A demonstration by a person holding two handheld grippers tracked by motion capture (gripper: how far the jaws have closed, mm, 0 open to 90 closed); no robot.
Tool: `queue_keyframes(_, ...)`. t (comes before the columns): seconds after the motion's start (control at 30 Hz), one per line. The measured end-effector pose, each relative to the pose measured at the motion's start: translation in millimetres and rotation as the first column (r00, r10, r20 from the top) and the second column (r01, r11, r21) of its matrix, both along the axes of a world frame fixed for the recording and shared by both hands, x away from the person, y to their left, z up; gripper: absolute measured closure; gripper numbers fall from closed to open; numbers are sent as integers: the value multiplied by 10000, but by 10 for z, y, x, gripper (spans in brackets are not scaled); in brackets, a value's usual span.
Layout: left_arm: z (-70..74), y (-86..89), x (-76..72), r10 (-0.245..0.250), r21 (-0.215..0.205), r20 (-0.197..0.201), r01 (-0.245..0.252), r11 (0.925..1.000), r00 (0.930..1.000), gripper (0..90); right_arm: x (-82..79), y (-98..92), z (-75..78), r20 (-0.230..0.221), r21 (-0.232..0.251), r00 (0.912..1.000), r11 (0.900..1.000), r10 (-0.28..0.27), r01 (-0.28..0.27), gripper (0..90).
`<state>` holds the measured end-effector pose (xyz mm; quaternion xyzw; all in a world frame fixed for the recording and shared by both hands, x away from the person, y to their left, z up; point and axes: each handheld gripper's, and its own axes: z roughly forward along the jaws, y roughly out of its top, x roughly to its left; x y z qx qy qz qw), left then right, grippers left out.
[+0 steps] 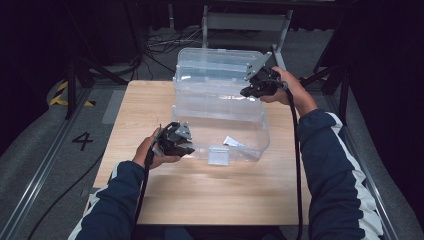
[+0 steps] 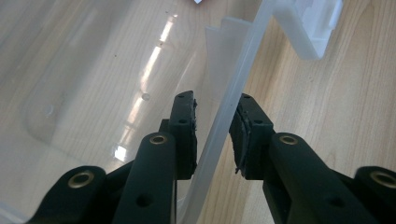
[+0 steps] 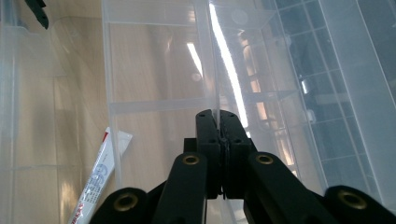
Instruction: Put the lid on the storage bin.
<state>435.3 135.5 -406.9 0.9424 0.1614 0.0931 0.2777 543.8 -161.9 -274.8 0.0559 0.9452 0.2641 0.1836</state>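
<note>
The right gripper (image 3: 218, 116) is clamped on the clear box's (image 1: 220, 125) lid (image 1: 215, 67); the left gripper (image 2: 212, 116) straddles its front rim, jaws apart. If the thin plastic slips, the lid could drop shut.

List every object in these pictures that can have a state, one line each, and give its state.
Clear storage box: open, standing on the table.
Box lid: raised, tilted back.
Front latch: undone, hanging down.
Tube: lying flat inside the box.
Left gripper: jaws apart, straddling the box's rim.
Right gripper: shut on a clear wall.
</note>
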Motion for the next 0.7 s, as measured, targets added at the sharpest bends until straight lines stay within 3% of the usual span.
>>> queue_keyframes(0.7,0,-8,10,-30,38,77,30,10000,10000,703,-220,-37,-53,162,192,9998,9998,104,-107,887)
